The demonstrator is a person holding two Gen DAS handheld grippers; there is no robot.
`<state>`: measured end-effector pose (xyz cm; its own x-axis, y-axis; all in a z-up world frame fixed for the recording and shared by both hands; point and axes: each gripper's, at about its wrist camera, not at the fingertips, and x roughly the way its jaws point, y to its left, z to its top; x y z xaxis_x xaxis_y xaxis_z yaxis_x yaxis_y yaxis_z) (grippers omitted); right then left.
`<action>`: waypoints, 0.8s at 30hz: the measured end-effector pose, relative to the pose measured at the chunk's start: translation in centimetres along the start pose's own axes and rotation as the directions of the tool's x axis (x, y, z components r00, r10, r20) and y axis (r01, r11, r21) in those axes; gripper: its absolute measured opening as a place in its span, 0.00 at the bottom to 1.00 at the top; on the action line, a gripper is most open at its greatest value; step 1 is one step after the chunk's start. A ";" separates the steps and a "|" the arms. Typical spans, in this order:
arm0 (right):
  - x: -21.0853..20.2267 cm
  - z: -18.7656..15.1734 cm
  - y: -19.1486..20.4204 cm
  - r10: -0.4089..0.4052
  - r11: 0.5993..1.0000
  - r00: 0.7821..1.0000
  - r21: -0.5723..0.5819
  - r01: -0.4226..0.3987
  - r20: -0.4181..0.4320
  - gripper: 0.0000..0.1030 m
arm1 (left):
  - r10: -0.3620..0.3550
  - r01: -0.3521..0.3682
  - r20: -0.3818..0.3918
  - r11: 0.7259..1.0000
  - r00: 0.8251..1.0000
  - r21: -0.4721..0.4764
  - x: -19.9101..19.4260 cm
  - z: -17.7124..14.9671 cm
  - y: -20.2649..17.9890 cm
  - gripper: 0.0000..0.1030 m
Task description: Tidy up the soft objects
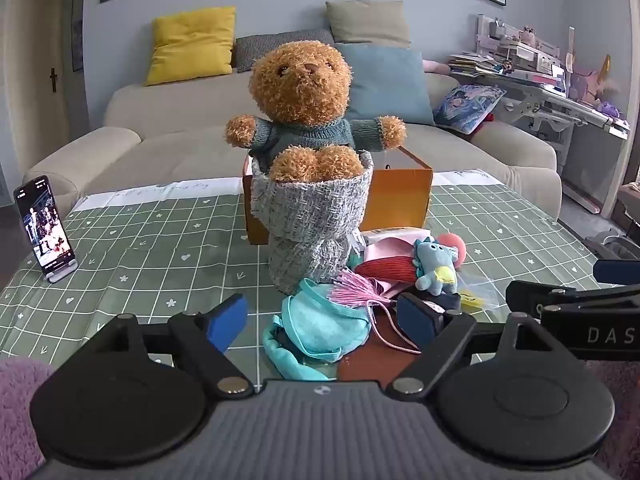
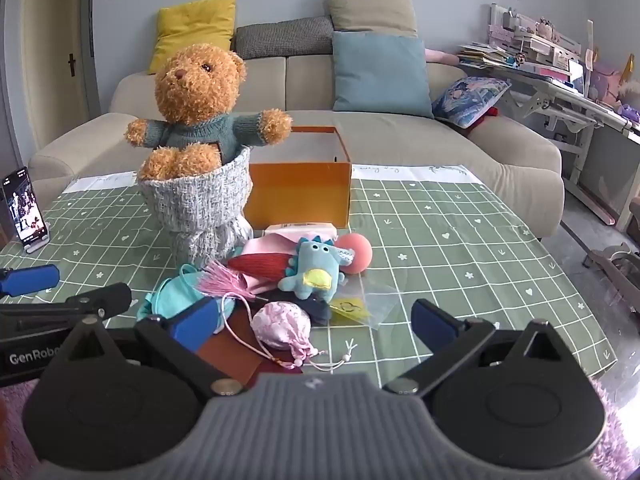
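Observation:
A brown teddy bear [image 1: 298, 92] [image 2: 196, 96] in a teal jumper sits upright in a grey woven wrap [image 1: 312, 220] [image 2: 200, 208]. Behind it stands an open orange box [image 1: 400, 196] [image 2: 298, 192]. In front lies a heap of soft things: a teal cloth [image 1: 320, 324] [image 2: 176, 292], a blue plush dinosaur [image 1: 436, 266] [image 2: 314, 270], a pink tassel [image 1: 356, 292] [image 2: 222, 282], a red knit piece [image 1: 386, 270] [image 2: 260, 266], a pink ball [image 2: 356, 252] and a pink drawstring pouch [image 2: 282, 326]. My left gripper [image 1: 322, 320] is open over the teal cloth. My right gripper [image 2: 314, 324] is open around the pouch, not touching it.
A phone [image 1: 44, 226] [image 2: 24, 210] stands on a holder at the table's left. The green checked tablecloth [image 1: 140, 248] [image 2: 460, 248] covers the table. A clear plastic bag [image 2: 368, 304] lies right of the heap. A sofa with cushions [image 2: 376, 74] runs behind the table.

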<state>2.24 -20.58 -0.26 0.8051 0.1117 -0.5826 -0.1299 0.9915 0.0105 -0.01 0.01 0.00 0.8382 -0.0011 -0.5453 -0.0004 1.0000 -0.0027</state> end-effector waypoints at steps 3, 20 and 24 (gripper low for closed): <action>0.1 0.0 0.0 0.001 1.000 1.000 0.001 -0.001 -0.001 0.98 | -0.013 0.013 0.002 1.000 1.000 -0.006 0.0 0.0 0.1 0.95; 0.0 -0.1 0.0 0.006 1.000 1.000 0.005 -0.006 0.004 0.98 | -0.023 0.023 0.001 1.000 1.000 0.014 0.0 -0.1 -0.2 0.89; -0.2 -0.1 0.1 0.002 1.000 1.000 0.001 -0.002 0.009 0.98 | -0.022 0.022 0.001 1.000 1.000 0.013 0.1 -0.1 -0.2 0.89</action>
<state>2.04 -20.55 -0.22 0.8099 0.1144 -0.5753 -0.1308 0.9913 0.0129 -0.01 -0.23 -0.13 0.8386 -0.0233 -0.5443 0.0251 0.9997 -0.0041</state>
